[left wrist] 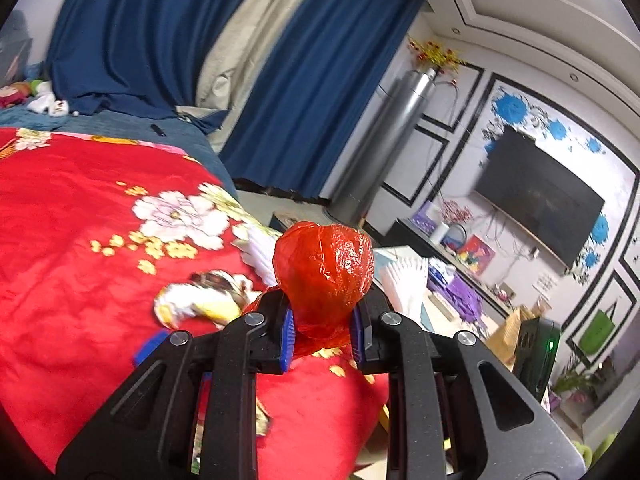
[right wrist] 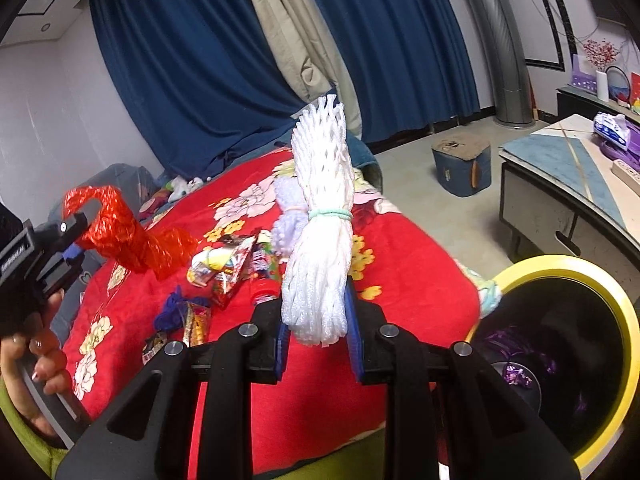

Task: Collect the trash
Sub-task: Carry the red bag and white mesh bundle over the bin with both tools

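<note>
We've got the left gripper (left wrist: 322, 330) clamped on red plastic wrap (left wrist: 325, 270), right gripper (right wrist: 318, 334) clamped on white foam netting (right wrist: 320, 248), yellow-rimmed bin (right wrist: 624, 312) just right of it.

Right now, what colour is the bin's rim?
Yellow rim, best seen from the right wrist view.

Glossy red plastic wrap (left wrist: 324, 276), white foam netting (right wrist: 320, 232), matt cloth bedspread (right wrist: 400, 280)

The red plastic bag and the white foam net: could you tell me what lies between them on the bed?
Right wrist view: crumpled snack wrappers lie there on the red quilt.
</note>
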`<state>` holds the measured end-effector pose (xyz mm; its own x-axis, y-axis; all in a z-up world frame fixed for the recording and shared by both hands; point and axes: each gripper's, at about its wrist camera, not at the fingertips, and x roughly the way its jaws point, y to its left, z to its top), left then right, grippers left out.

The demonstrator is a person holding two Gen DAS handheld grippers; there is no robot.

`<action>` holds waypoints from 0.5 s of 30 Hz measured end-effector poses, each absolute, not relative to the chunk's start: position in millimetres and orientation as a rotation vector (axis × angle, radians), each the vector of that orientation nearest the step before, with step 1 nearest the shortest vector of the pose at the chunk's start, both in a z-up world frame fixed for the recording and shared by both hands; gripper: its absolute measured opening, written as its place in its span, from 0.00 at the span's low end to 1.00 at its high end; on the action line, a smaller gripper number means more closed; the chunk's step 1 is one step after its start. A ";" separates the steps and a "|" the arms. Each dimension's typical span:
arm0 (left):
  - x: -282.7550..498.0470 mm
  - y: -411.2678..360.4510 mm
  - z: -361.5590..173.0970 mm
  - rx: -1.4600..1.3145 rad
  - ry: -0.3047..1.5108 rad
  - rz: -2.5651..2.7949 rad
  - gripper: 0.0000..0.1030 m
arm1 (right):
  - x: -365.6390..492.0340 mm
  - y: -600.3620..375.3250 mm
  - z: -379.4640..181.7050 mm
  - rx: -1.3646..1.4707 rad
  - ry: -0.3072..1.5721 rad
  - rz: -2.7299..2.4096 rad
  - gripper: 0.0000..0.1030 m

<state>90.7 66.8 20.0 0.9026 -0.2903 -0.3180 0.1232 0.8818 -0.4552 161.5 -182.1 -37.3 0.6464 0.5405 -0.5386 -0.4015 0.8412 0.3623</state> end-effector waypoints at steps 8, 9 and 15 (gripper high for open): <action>92.2 31.7 8.8 -0.378 0.429 -0.282 0.15 | 155.9 -209.2 -38.1 0.222 0.662 0.482 0.22; 92.5 25.7 7.4 -0.371 0.435 -0.293 0.15 | 155.5 -213.8 -38.4 0.225 0.660 0.472 0.22; 93.7 -4.8 2.2 -0.323 0.459 -0.347 0.15 | 152.0 -236.3 -42.9 0.239 0.653 0.420 0.22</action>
